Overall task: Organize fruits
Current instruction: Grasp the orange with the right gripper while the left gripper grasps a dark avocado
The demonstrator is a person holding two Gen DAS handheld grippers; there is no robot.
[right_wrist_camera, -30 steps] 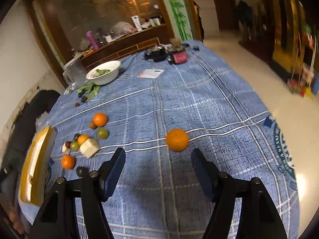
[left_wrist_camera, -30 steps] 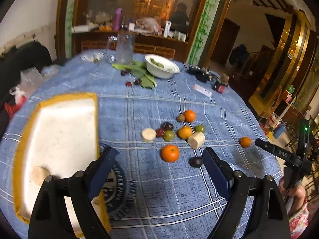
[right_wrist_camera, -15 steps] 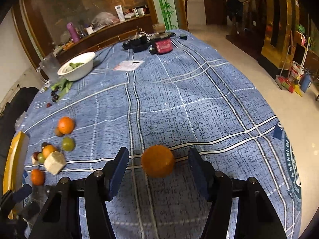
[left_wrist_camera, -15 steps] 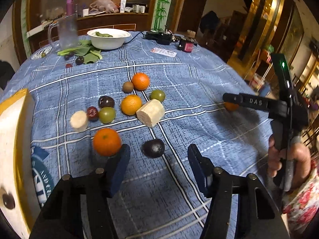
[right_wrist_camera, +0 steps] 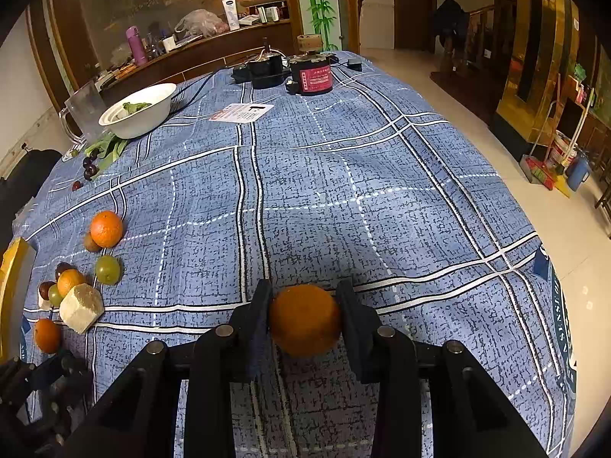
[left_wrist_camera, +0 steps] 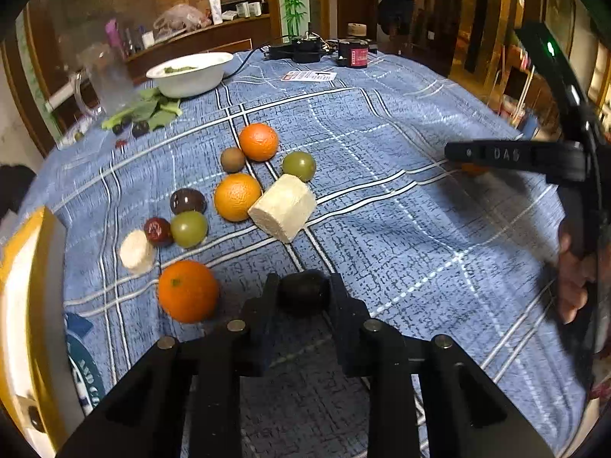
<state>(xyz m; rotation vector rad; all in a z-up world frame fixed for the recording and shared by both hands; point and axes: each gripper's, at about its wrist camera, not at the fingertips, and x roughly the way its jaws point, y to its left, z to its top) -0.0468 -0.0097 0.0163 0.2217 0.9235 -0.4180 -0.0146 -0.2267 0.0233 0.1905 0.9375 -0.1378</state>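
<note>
While the left hand-held gripper [left_wrist_camera: 303,293] clamps a dark fruit [left_wrist_camera: 304,293], the right hand-held gripper [right_wrist_camera: 305,318] grips an orange [right_wrist_camera: 305,318], another orange [left_wrist_camera: 188,291] at nine o'clock of the dark fruit.

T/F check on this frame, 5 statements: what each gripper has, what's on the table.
1. The left gripper is shut on a dark fruit. True.
2. The right gripper is open, with nothing between its fingers. False: it is shut on an orange.
3. The white bowl has green leaves in it. True.
4. The pale cut block lies inside the yellow-rimmed tray. False: it lies on the blue checked tablecloth, beside an orange.
5. Only one green round fruit is on the cloth. False: there are two, one behind the block and one by the dark red fruit.
</note>
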